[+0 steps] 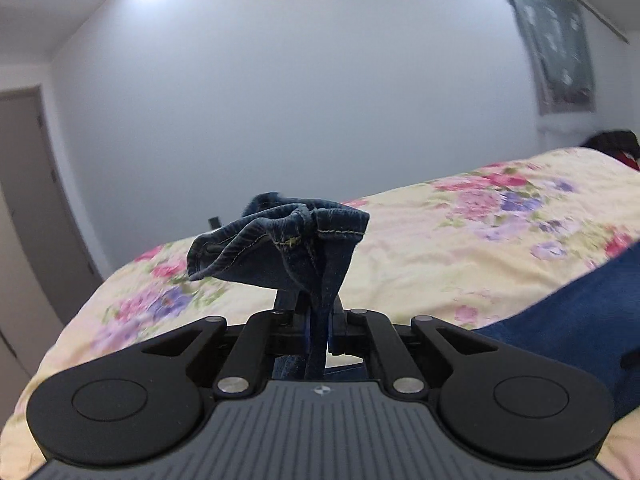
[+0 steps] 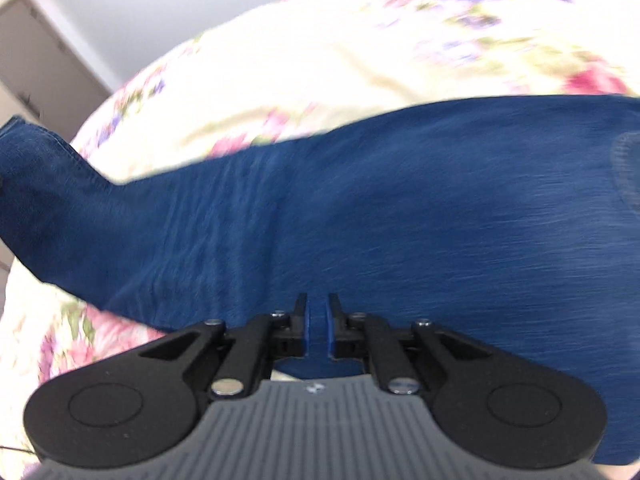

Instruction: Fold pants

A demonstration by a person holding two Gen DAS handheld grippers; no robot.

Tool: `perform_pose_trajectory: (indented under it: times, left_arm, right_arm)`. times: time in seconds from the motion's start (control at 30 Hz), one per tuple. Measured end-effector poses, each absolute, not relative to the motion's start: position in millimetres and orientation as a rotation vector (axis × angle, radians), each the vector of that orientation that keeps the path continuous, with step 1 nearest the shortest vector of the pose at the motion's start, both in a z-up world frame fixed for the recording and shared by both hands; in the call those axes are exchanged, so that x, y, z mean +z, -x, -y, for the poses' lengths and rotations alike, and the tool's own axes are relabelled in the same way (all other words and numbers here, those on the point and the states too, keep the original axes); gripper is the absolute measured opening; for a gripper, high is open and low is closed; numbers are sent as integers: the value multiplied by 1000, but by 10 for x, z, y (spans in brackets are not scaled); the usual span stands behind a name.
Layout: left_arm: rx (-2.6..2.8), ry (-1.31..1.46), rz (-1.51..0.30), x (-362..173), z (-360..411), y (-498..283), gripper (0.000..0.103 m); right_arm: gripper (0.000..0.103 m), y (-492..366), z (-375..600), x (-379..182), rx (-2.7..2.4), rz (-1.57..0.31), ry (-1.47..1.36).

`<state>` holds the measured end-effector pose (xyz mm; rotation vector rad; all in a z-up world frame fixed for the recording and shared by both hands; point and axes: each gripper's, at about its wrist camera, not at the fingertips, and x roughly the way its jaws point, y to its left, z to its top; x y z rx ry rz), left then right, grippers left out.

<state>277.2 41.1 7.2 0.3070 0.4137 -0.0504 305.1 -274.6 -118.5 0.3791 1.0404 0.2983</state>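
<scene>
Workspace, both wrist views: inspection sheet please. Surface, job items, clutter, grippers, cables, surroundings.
Surface: bed with floral cover, blurred.
Job's things: blue pants spread across the bed; bunched hem end lifted off the cover.
Clutter: dark and red item at the far bed edge, unclear what.
Grippers: left gripper shut on the hem end; right gripper shut on pants fabric.
Cables: nothing seen.
Surroundings: white wall, door, wall hanging.

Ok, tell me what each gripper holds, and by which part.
The left gripper is shut on the jeans just below a bunched, stitched hem. The right gripper pinches the jeans at the fabric's near edge, mid-length.
</scene>
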Motion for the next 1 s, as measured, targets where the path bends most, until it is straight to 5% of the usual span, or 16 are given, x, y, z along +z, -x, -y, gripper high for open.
perform_pose_trajectory:
  times: [0.23, 0.37, 0.77, 0.87, 1.0]
  left_arm:
    - [-317, -674, -548, -988, 1161, -2557, 8]
    - [-371, -876, -590, -1577, 1398, -2322, 9]
    - [-482, -886, -585, -1388, 1402, -2251, 21]
    - [-534, -974, -555, -1430, 1447, -2196, 34]
    - [-578, -1071, -532, -1467, 1506, -2174, 31]
  right_arm:
    - [4, -2668, 3443, -1357, 231, -1036, -489]
    - [3, -2430, 3588, -1456, 269, -1025, -528]
    - [26, -2390, 3435, -1487, 337, -971, -587]
    - [26, -2408, 3391, -1499, 333, -974, -584]
    - [26, -2404, 3401, -1491, 321, -977, -587]
